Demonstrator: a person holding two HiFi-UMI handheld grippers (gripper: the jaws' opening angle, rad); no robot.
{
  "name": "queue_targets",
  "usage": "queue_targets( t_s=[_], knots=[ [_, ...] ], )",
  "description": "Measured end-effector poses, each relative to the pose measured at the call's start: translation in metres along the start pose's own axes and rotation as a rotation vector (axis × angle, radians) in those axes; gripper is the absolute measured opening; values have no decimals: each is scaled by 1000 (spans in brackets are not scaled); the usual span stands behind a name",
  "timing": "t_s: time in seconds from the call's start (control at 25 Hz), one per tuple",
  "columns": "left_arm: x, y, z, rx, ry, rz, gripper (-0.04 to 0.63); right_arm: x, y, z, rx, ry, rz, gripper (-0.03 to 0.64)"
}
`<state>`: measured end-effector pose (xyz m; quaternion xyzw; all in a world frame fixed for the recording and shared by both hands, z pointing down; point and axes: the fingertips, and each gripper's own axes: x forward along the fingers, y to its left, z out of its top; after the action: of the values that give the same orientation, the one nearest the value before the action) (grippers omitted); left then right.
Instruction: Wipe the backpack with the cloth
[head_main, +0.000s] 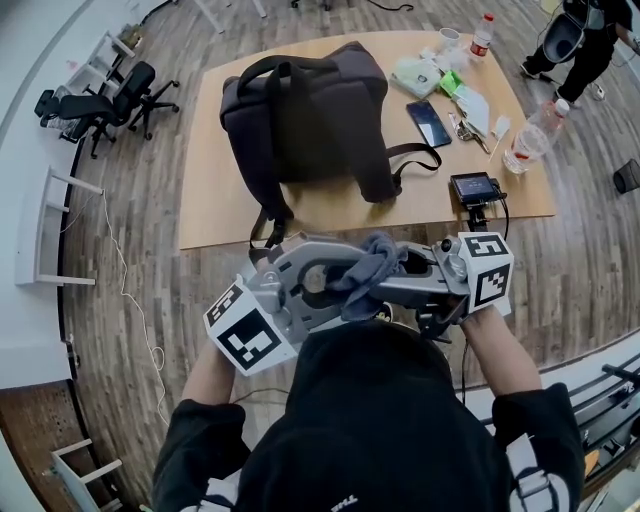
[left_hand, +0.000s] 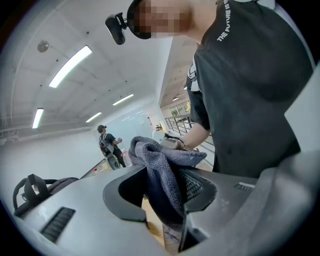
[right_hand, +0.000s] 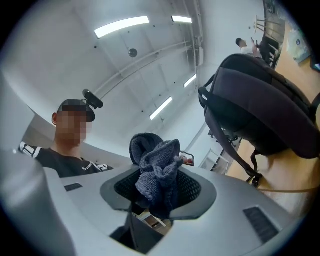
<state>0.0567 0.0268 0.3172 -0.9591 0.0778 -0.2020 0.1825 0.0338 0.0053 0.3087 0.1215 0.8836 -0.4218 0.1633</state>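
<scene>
Backpack (head_main: 305, 120) lies flat on the table (head_main: 225, 205), straps up, well ahead of me and not yet touched, so the wiping has not begun. The cloth (head_main: 365, 272) is up here at my chest, bunched between both tools, which I judge is a handover or a fresh grip to get a better wad before I reach out. My left gripper (left_hand: 167, 192) has its jaws clamped on the cloth, which hangs down through the gap and folds over the top of the pads. My right gripper (right_hand: 160, 200) faces it from the other side, its jaws closed round a crumpled clump of the same cloth, and the pads look to be pressing on it. I hold the two tools nose to nose, close in front of me below the table edge, elbows bent and forearms drawn in, the left one pointing slightly down and the right slightly up. From here I would expect to let one side go and carry the cloth forward to the backpack.
</scene>
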Motion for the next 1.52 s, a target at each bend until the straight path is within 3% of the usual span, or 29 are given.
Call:
queue_targets(
  t_s=[0.12,0.2,0.28,0.4,0.48,0.6,0.72,0.8,0.88,1.0,1.24,1.36,1.52],
  knots=[
    [-9,-7,4,5,-7,-29,159,-5,6,-6,66,-33,34,156],
    [-25,4,4,-5,-33,9,185,-18,3,3,120,-124,40,132],
    [-44,22,2,-66,-92,77,184,-35,-3,17,80,-218,7,126],
    [-56,46,-17,-183,-107,244,171,-41,-5,42,-194,-270,-137,124],
    [-58,52,-37,-239,-64,338,35,-43,-7,65,-420,-291,-281,124],
    [-65,62,-58,-392,-82,488,18,-45,-16,103,-767,-289,-516,126],
    [-80,78,-79,-557,-152,640,18,-18,-29,138,-1143,-146,-686,129],
    [-83,81,-89,-620,-179,684,18,4,-56,158,-1283,40,-809,129],
    [-81,81,-95,-652,-184,694,18,24,-94,178,-1316,225,-928,128],
    [-78,77,-102,-700,-194,697,18,51,-133,187,-1341,363,-961,127],
    [-69,64,-101,-613,-120,648,18,34,-159,152,-1264,384,-964,123],
    [-69,61,-109,-648,-127,645,18,13,-190,121,-1187,442,-962,123],
    [-64,58,-114,-653,-116,635,18,-19,-238,88,-1158,492,-988,123]
  ],
)
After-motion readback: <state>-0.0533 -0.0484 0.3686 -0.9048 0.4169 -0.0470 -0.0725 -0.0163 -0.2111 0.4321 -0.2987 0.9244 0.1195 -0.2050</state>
